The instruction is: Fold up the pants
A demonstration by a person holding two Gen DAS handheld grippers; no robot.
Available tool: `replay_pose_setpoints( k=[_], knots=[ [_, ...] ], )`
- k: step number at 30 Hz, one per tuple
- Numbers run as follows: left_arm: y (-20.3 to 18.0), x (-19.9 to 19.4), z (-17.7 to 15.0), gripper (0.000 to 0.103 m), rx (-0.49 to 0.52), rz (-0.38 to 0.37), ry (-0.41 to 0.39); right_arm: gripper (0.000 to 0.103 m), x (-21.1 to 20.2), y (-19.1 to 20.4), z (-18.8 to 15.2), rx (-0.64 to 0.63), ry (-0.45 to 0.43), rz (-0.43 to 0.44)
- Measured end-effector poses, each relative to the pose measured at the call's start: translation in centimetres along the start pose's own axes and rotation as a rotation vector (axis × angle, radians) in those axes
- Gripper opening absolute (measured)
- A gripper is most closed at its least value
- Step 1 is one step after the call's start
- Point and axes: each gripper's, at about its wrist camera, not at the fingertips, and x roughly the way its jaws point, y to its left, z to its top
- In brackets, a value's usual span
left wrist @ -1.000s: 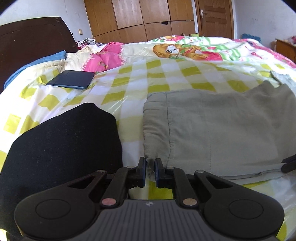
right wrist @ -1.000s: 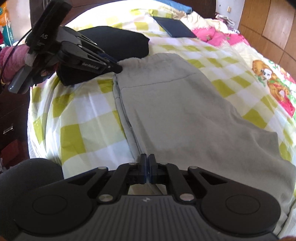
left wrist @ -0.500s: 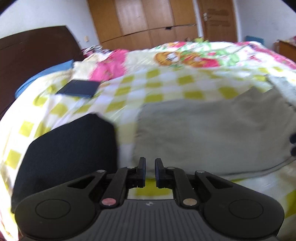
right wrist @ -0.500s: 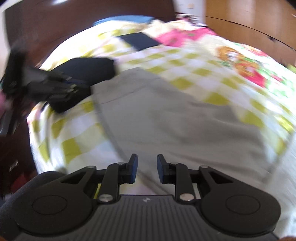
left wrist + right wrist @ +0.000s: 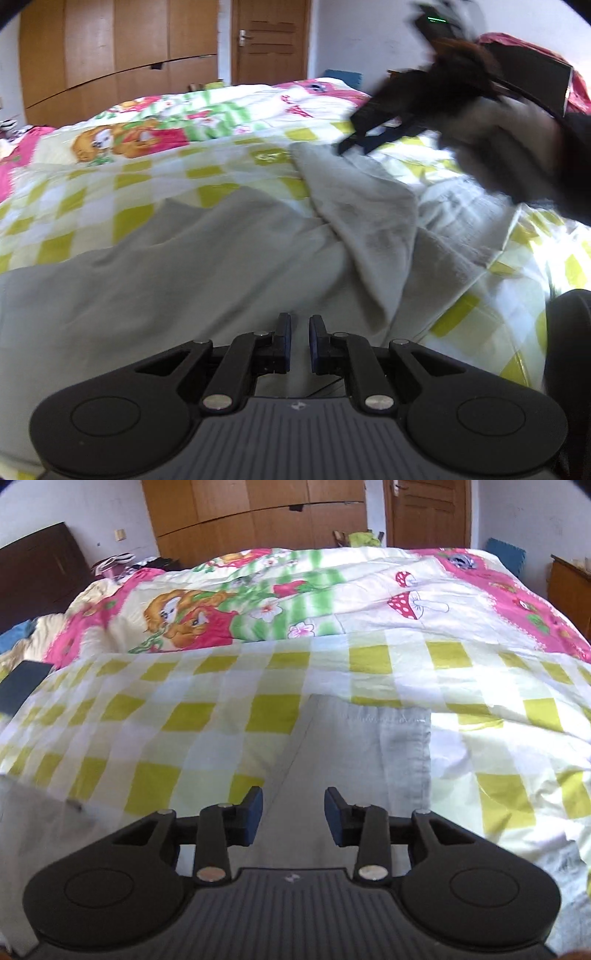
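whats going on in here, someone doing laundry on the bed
A person holding a claw in each hand is folding grey pants spread on a bed with a yellow-checked sheet. The left claw is over the pants body, its jaws nearly closed with a small gap and nothing between them. The right claw is over the leg end, jaws opening, gripping nothing. The legs are rumpled, not yet folded over.

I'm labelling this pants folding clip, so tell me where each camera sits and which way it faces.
Left wrist: on the left hand-held gripper, looking down over the rumpled grey pants; the right hand-held gripper, blurred, and the person's right hand show.
Right wrist: on the right hand-held gripper, jaws opening with nothing pinched, over a pant leg; no hand shows.
Shared: pants, checked bedsheet, wardrobe, door.
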Motion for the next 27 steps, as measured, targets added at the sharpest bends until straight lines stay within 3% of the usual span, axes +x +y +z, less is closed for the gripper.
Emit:
replay_pose_setpoints(
  k=[2, 6, 7, 8, 9, 12, 15, 18, 21, 24, 27],
  knots=[
    [-0.4, 0.8, 0.1, 0.027, 0.007, -0.015, 0.010, 0.047, 3.0, 0.3, 1.2, 0.056, 0.031, -0.020],
    [-1.0, 1.8, 0.0, 0.027, -0.003, -0.026, 0.019, 0.044, 7.0, 0.7, 1.6, 0.061, 0.046, -0.146],
    [-1.1, 1.9, 0.0, 0.027, -0.007, -0.033, 0.019, 0.034, 7.3, 0.0, 1.5, 0.075, 0.044, -0.168],
    [-1.5, 2.0, -0.1, 0.027, -0.005, -0.035, 0.018, 0.010, 7.4, -0.9, 1.5, 0.109, 0.050, -0.161],
    [-1.8, 2.1, -0.2, 0.027, 0.005, -0.033, 0.017, 0.003, 6.9, -2.3, 1.6, 0.159, 0.052, -0.130],
    [-2.8, 2.2, -0.1, 0.027, 0.036, -0.024, 0.015, 0.003, 2.7, -5.8, 1.4, 0.243, -0.006, -0.044],
    [-3.5, 2.3, 0.3, 0.027, 0.051, -0.022, 0.019, 0.003, -4.4, -9.9, 0.2, 0.332, -0.113, 0.037],
    [-4.7, 2.1, 0.9, 0.027, 0.082, -0.021, 0.014, 0.003, -12.4, -14.8, -2.8, 0.447, -0.222, 0.095],
    [-6.3, 2.2, 1.3, 0.027, 0.123, -0.026, 0.007, 0.003, -18.0, -19.5, -7.6, 0.541, -0.271, 0.085],
    [-7.9, 3.0, 1.6, 0.027, 0.160, -0.029, 0.031, 0.003, -18.9, -22.9, -12.4, 0.632, -0.255, 0.058],
    [-9.5, 4.1, 1.8, 0.027, 0.202, -0.021, 0.071, 0.003, -16.7, -25.3, -16.1, 0.729, -0.221, 0.051]
  ],
)
